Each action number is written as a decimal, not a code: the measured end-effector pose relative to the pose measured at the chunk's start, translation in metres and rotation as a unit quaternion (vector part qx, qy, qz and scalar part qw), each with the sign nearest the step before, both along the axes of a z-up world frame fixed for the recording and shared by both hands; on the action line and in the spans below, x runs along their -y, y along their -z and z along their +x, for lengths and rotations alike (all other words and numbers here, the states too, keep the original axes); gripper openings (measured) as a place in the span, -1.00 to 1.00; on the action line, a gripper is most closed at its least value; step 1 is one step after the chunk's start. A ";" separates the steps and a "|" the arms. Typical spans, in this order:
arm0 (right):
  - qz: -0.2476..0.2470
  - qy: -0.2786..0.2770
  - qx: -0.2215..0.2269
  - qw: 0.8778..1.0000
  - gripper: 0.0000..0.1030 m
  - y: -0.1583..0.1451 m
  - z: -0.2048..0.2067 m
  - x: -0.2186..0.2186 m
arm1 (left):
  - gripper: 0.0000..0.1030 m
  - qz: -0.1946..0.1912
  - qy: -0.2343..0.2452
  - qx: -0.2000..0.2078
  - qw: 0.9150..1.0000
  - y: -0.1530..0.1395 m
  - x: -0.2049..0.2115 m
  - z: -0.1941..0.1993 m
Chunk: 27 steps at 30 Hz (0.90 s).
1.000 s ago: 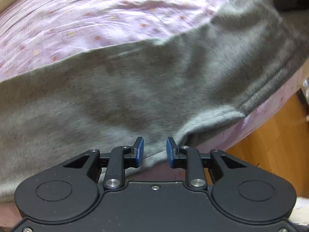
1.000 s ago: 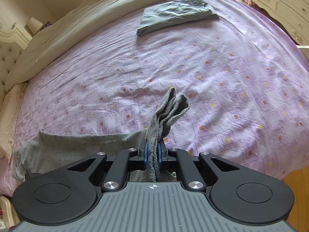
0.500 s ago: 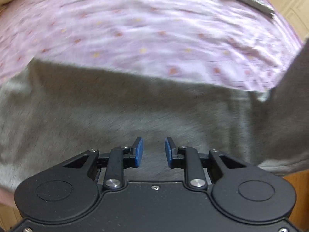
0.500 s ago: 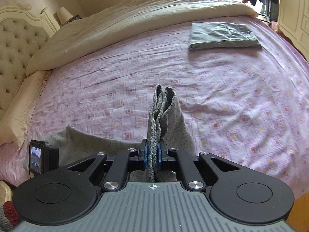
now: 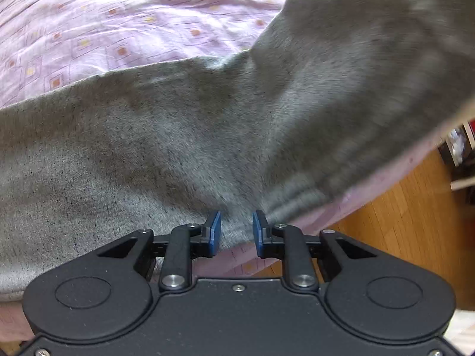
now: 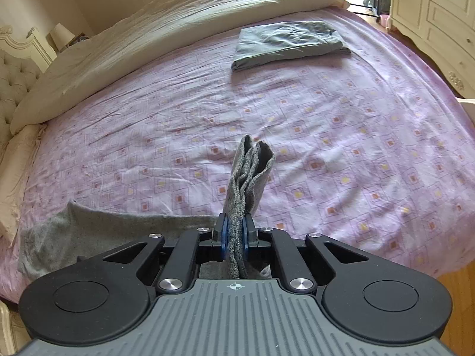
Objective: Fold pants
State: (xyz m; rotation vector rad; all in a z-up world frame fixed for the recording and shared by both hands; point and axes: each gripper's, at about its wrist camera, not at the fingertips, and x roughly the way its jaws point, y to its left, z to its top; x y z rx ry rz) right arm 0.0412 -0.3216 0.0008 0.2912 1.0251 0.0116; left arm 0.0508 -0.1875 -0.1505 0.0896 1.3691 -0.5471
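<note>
Your right gripper (image 6: 234,237) is clamped on a bunched fold of the grey pants (image 5: 166,136): both blue pads (image 6: 223,237) press against the cloth, and a doubled tongue of fabric stands up past the fingertips. Your left gripper (image 5: 236,229) is partly open; its jaws have just been closing, a clear gap remains between the blue pads (image 5: 214,231), and they frame the near hem of the pants at the bed edge without pressing on it, so nothing is held on that side. The pants lie along the near edge of the bed, on the lilac sheet (image 6: 341,136) printed with small squares. In the left wrist view, the grey fabric spreads flat across the left and middle of the frame, then rises in a blurred swath toward the upper right. In the right wrist view, a flat portion of the pants rests on the sheet at the lower left, just beyond the gripper body. A second garment, grey-green and already folded (image 6: 289,43), lies on the far side of the sheet, well apart from the pants. A cream duvet (image 6: 166,32) is heaped along the far left of the bed, next to a tufted headboard (image 6: 14,77). Wooden floor (image 5: 409,225) shows beyond the bed edge at the right of the left wrist view
</note>
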 end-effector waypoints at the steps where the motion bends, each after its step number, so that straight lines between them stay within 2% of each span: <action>1: 0.001 -0.002 0.001 1.000 -0.86 0.000 0.000 0.002 | -0.41 -0.011 -0.009 -0.012 1.000 0.000 -0.009 0.000; 4: 0.008 -0.005 0.009 1.000 -0.87 -0.003 0.002 0.002 | -0.39 -0.016 -0.062 -0.022 0.998 -0.004 -0.053 0.008; 7: 0.009 -0.014 0.015 1.000 -0.87 -0.005 0.007 -0.008 | -0.38 0.018 -0.093 -0.008 0.995 -0.004 -0.098 0.023; 9: -0.011 -0.018 0.014 1.000 -0.86 -0.003 0.011 -0.019 | -0.38 0.043 -0.101 -0.002 0.994 -0.002 -0.122 0.035; 12: -0.068 -0.004 0.004 0.998 -0.84 0.012 0.014 -0.025 | -0.38 0.064 -0.111 0.015 0.992 -0.010 -0.155 0.046; 15: -0.065 0.031 -0.036 0.997 -0.83 0.046 0.013 -0.002 | -0.38 0.083 -0.122 0.031 0.989 -0.021 -0.179 0.047; 18: -0.062 0.088 -0.081 0.991 -0.83 0.080 -0.003 0.027 | -0.38 0.096 -0.145 0.027 0.984 -0.025 -0.193 0.046; 21: -0.068 0.123 -0.074 0.987 -0.83 0.095 -0.031 0.046 | -0.38 0.107 -0.169 0.012 0.980 -0.019 -0.195 0.044; 25: -0.082 0.104 -0.043 0.990 -0.83 0.102 -0.050 0.063 | -0.38 0.117 -0.185 -0.007 0.976 -0.013 -0.181 0.035; 27: -0.069 0.088 -0.031 0.993 -0.82 0.105 -0.049 0.074 | -0.37 0.120 -0.187 -0.012 0.975 -0.015 -0.171 0.029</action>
